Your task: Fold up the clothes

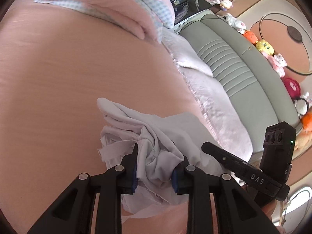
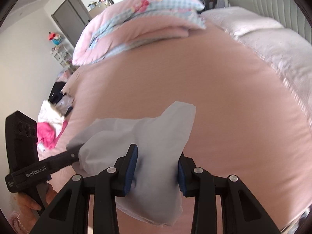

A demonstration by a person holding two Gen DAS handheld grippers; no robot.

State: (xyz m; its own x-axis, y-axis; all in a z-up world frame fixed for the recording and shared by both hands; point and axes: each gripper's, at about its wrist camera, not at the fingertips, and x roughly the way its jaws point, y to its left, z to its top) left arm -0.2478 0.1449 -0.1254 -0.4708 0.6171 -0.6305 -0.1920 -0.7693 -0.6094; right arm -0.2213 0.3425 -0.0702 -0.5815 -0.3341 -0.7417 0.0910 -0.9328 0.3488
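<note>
Over the pink bedsheet [image 1: 68,89], both tongs have hold of the same pale white garment [image 1: 154,134], which is bunched and lifted clear of the bed between them. From the left wrist's view, the left gripper [image 1: 155,167] has its blue pads [image 1: 134,173] pressed into a crumpled wad of the cloth, with folds spilling above and below the fingers. Just beside it, on the right of that view, the other tool pokes in, its black finger buried in the same cloth.

From the right wrist's view, the right gripper [image 2: 157,170] pinches a thick, smooth fold of the garment [image 2: 156,136] between its blue pads [image 2: 130,172]; the cloth hangs down past the jaws and rises to a rounded corner above them. The left tool comes in from the left edge there, its tip tucked into the fabric, with a hand [image 2: 33,200] wrapped round its handle.

Further up the bed lies a folded pink quilt [image 2: 140,19] with blue checked trim, and next to it a fluffy pale blanket [image 1: 212,97] along a grey padded headboard [image 1: 234,62]. A row of plush toys [image 1: 265,46] sits on the ledge behind. Near the far bed edge there is what looks like a heap of other clothes [image 2: 47,128], bright pink and white, though it is blurred.
</note>
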